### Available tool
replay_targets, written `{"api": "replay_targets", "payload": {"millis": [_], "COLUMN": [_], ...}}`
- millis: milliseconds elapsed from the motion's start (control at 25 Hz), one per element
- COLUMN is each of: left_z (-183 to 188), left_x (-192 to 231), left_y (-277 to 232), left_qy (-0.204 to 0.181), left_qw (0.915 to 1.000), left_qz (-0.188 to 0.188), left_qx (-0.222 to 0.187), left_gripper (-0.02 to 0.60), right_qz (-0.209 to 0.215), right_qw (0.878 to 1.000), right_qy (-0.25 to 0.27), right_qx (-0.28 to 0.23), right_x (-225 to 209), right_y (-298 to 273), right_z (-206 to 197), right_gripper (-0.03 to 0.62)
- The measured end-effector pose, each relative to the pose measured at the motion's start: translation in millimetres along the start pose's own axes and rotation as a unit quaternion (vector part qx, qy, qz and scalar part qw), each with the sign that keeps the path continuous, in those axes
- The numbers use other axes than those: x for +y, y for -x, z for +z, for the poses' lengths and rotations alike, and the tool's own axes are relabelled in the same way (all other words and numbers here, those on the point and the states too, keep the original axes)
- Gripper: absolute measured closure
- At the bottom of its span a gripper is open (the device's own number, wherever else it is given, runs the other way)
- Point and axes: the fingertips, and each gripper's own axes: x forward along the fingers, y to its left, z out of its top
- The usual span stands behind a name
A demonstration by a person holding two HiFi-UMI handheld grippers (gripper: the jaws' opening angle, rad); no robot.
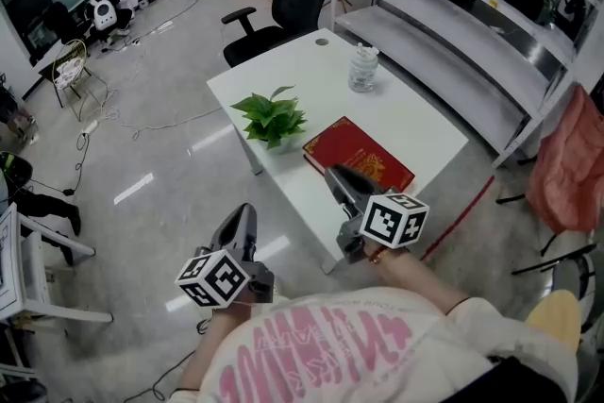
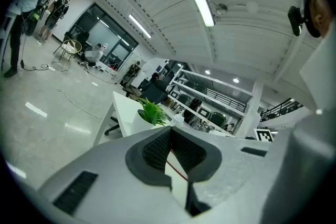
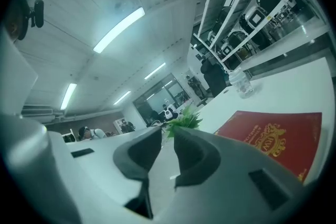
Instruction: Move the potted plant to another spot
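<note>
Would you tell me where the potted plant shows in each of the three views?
Head view: potted plant, upper middle, near the white table's left edge.
Left gripper view: potted plant, centre, just above the jaws.
Right gripper view: potted plant, centre, just above the jaws.
Shared landmark: the white table it stands on.

Ahead of my right claw (image 1: pixel 336 175), bare white tabletop (image 1: pixel 291 167) runs clear to the green leafy potted plant (image 1: pixel 272 118). The flat red hardcover book (image 1: pixel 359 156) lies just right; a clear glass jar (image 1: pixel 363 71) stands far beyond.
</note>
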Motion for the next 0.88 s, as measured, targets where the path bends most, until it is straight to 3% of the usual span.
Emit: {"api": "replay_targets", "payload": {"millis": [200, 520, 880], "left_z": [-6, -16, -37], "left_x": [-20, -24, -21], "left_y": [10, 25, 40], "left_qy": [-0.011, -0.036, -0.041], "left_qw": [0.9999, 0.9984, 0.9973], "left_qz": [0.0, 0.041, 0.061], "left_qx": [-0.009, -0.013, -0.004], "left_gripper": [0.578, 0.578, 0.578], "right_qz": [-0.002, -0.03, -0.052], "right_qw": [0.999, 0.988, 0.985], "right_qy": [0.03, 0.145, 0.151], "right_qx": [0.016, 0.043, 0.069], "right_x": [5, 7, -10], "right_y": [18, 33, 47], "right_z": [-2, -11, -31], "right_gripper": [0.586, 0.586, 0.586]}}
